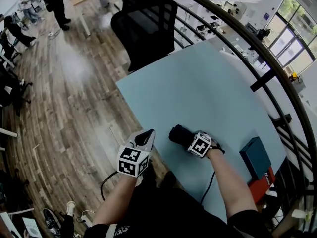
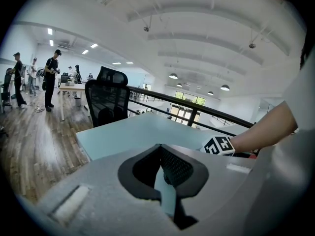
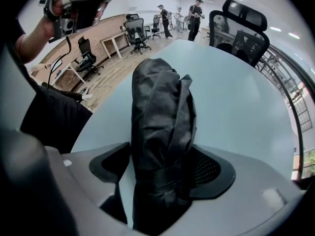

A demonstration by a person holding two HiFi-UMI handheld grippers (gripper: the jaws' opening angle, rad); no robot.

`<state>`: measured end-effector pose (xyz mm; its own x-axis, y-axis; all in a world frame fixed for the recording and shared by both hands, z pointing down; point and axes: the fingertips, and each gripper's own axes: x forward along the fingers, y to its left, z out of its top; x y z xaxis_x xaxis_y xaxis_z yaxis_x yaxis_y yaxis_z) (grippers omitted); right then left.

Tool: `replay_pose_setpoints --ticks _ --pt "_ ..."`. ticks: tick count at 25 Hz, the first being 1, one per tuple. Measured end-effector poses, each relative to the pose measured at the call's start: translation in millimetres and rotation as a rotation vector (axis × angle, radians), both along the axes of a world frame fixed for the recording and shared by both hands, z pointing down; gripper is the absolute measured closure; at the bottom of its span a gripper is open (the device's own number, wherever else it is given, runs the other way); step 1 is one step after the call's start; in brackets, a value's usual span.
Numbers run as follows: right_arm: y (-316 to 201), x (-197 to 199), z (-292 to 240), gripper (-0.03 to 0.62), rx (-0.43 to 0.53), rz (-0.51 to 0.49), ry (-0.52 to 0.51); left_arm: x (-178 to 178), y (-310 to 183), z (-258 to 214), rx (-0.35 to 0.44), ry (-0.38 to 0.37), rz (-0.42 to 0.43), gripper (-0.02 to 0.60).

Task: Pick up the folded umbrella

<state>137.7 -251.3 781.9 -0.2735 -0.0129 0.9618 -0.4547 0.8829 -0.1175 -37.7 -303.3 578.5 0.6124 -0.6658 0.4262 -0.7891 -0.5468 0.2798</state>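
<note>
The folded umbrella is a black bundle in its sleeve, near the front edge of the light blue table. My right gripper is shut on it. In the right gripper view both jaws press the umbrella's strapped end, and the rest sticks out ahead over the table. Whether it rests on the table or is raised, I cannot tell. My left gripper hangs off the table's left edge, jaws nearly together with nothing between them. In the left gripper view only a thin strip of table shows between its pads.
A black office chair stands at the table's far side. A blue box and a red one lie at the table's right front corner. A dark railing curves behind the table. People stand far off on the wooden floor.
</note>
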Motion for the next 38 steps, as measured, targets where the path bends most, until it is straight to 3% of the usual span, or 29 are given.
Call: replay_pose_setpoints --ticks 5,10,19,24,33,38 --pt "3 5 -1 0.232 0.016 0.019 0.022 5 0 -1 -0.002 0.005 0.009 0.575" --pt "10 -5 -1 0.320 0.041 0.028 -0.017 10 2 -6 0.006 0.013 0.024 0.575" --pt "5 7 -17 0.333 0.093 0.160 -0.059 13 6 -25 0.032 -0.005 0.038 0.575" --pt "1 15 -46 0.335 0.111 0.312 -0.208 21 10 -35 0.043 -0.009 0.049 0.575" --pt "-15 27 -118 0.339 0.240 0.596 -0.563 25 13 -45 0.054 -0.017 0.067 0.575" --pt "-13 19 -166 0.339 0.319 0.621 -0.701 23 7 -56 0.074 -0.019 0.066 0.574"
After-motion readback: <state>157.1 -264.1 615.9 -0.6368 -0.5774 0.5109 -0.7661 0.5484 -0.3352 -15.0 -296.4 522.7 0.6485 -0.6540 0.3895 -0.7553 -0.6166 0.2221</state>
